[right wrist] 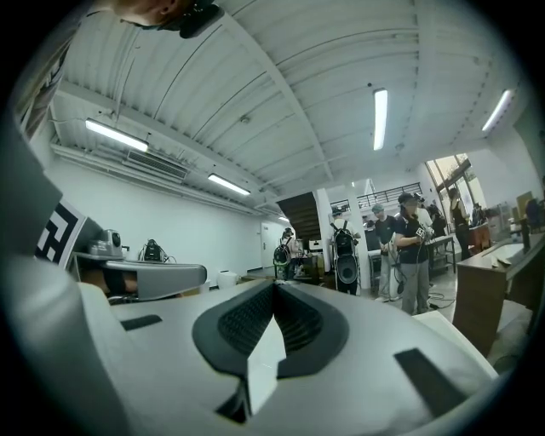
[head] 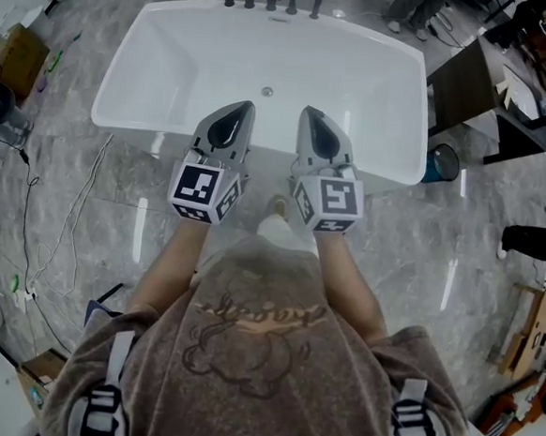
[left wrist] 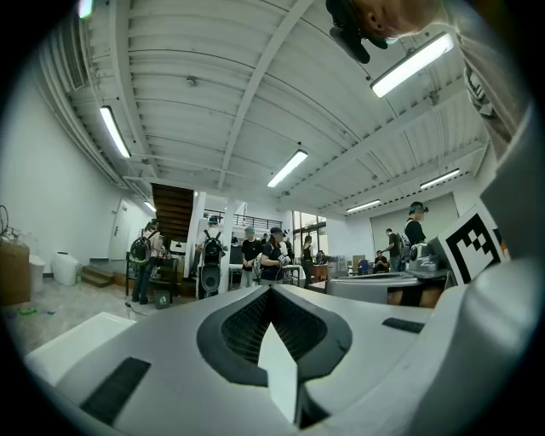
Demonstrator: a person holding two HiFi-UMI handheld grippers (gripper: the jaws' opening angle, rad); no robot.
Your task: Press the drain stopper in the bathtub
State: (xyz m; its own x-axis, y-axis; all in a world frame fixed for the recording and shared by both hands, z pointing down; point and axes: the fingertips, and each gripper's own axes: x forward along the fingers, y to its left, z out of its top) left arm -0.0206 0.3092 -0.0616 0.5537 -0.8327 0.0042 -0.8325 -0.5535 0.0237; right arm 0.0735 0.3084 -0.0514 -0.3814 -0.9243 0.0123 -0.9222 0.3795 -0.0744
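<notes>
The left hand-held gripper (head: 243, 112) and the right hand-held gripper (head: 311, 118) are held side by side in front of the person, and from the head view their tips overlap the near side of the white bathtub (head: 163, 58). Each has its jaws pressed together with nothing between them. The small round drain stopper (head: 266, 91) sits in the tub's floor, between and just beyond the two tips as seen from above; neither touches it. Dark taps (head: 271, 0) line the far rim. The tub stands on a grey marble floor (head: 116, 177).
</notes>
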